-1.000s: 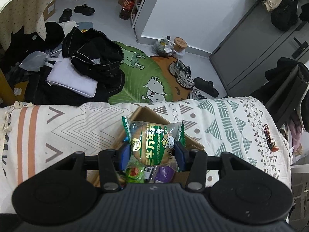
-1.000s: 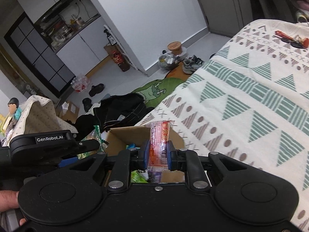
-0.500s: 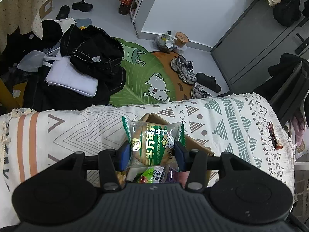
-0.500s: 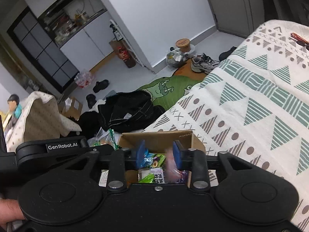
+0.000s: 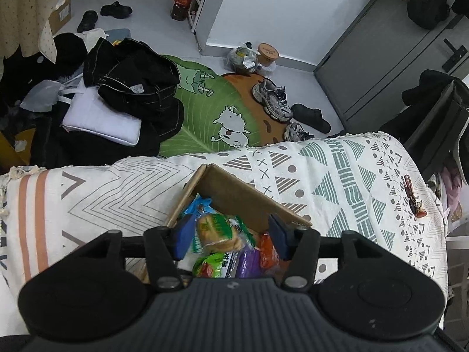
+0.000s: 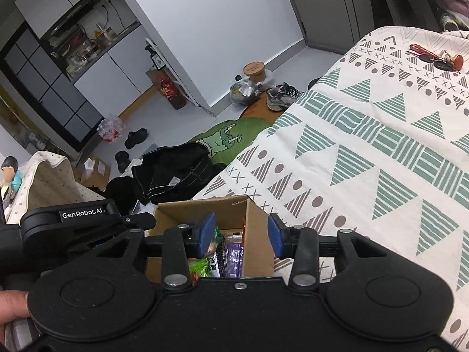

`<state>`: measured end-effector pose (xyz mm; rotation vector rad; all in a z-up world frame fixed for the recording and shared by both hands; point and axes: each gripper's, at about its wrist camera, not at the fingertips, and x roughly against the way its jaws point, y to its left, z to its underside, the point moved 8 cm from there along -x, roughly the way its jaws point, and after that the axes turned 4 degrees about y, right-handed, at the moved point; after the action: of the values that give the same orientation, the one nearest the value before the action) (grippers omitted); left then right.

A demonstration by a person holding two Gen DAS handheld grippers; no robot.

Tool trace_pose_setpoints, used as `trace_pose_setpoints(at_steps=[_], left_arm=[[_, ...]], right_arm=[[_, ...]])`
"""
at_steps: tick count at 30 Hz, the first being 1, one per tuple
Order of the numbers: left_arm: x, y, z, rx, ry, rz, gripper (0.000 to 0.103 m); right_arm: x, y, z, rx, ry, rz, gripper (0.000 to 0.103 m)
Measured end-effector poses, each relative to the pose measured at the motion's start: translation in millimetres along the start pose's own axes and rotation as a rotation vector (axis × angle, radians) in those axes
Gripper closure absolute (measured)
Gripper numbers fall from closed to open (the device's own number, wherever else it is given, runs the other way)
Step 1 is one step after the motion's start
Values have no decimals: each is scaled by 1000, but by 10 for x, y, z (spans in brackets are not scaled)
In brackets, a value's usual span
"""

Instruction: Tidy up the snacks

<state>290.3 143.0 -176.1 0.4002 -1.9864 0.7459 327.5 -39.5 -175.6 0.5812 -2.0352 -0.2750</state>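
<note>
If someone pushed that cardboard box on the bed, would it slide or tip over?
The box would probably slide poorly: it sits on a soft patterned blanket, which may bunch. It looks small and holds only light snack packets, so a high push might tip it. Its open flap seems floppy.

Each hand-held gripper, the left [image 5: 228,236] and the right [image 6: 240,234], is a matte black body with two round domed housings, silver screw heads on its finger links and blue pads [image 5: 184,231] at the tips. White "GenRobot.AI" lettering [image 6: 82,214] marks the left one's side.
</note>
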Motion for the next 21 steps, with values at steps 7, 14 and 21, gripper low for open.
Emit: trace_pose_setpoints(at_steps=[7, 14, 21], left_arm=[[160, 39, 95, -4, -9, -25, 35], [377, 36, 194, -31, -30, -53, 24], [633, -101, 370, -101, -46, -37, 16]], right_arm=[[148, 10, 56, 5, -15, -7, 51], [377, -4, 72, 7, -50, 6, 35], [657, -91, 127, -7, -93, 21, 17]])
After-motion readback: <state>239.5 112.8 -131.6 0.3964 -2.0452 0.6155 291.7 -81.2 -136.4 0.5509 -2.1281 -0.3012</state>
